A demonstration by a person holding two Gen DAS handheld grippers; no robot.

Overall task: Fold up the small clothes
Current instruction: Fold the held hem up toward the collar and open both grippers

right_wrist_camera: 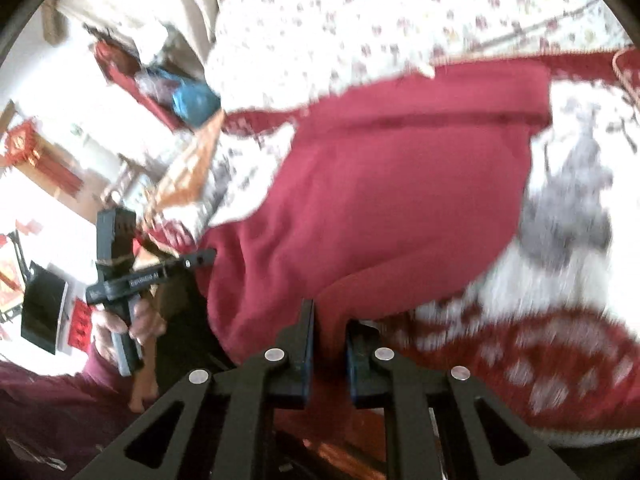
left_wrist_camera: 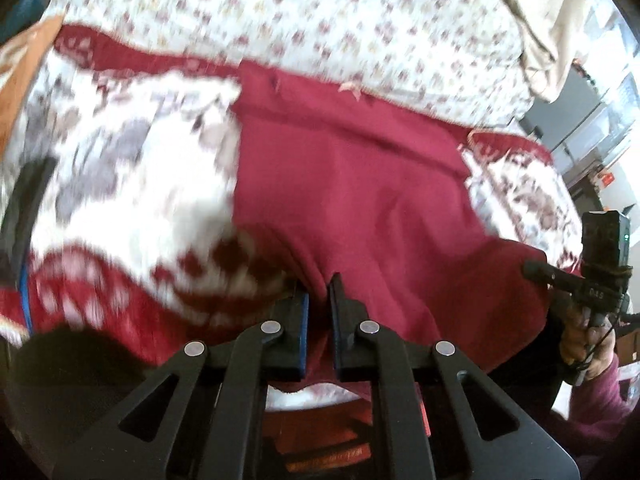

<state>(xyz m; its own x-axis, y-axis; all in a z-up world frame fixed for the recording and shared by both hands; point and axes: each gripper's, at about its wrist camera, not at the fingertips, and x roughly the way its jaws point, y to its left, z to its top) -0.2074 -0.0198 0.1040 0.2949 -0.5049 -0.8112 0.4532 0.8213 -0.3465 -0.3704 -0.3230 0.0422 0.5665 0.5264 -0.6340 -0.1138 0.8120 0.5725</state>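
Two fisheye wrist views over a bed, both blurred.

Left gripper (left_wrist_camera: 319, 300) at bottom centre of its view, jaws clamped on the near edge of a dark red garment (left_wrist_camera: 352, 184), cloth pinched between the blue pads and pulled up into a ridge.

Right gripper (right_wrist_camera: 330, 328) likewise low in its view, jaws closed on the same red garment (right_wrist_camera: 376, 200), a fold of cloth rising between the fingers.

Garment spread across the middle of a red-and-white patterned blanket (left_wrist_camera: 120, 152), near edge lifted at two corners, far hem lying straight near the blanket's far border. Beyond that border, a white floral sheet (left_wrist_camera: 280, 12) reaching to the bed's far side.

Each gripper visible from the other's camera at the garment's outer side, held in a hand (left_wrist_camera: 588, 344) with a dark red sleeve (left_wrist_camera: 600, 392). Left hand (right_wrist_camera: 132, 320) beside the bed's edge, cluttered room behind it.

Bare blanket to either side of the garment; bare sheet beyond it.
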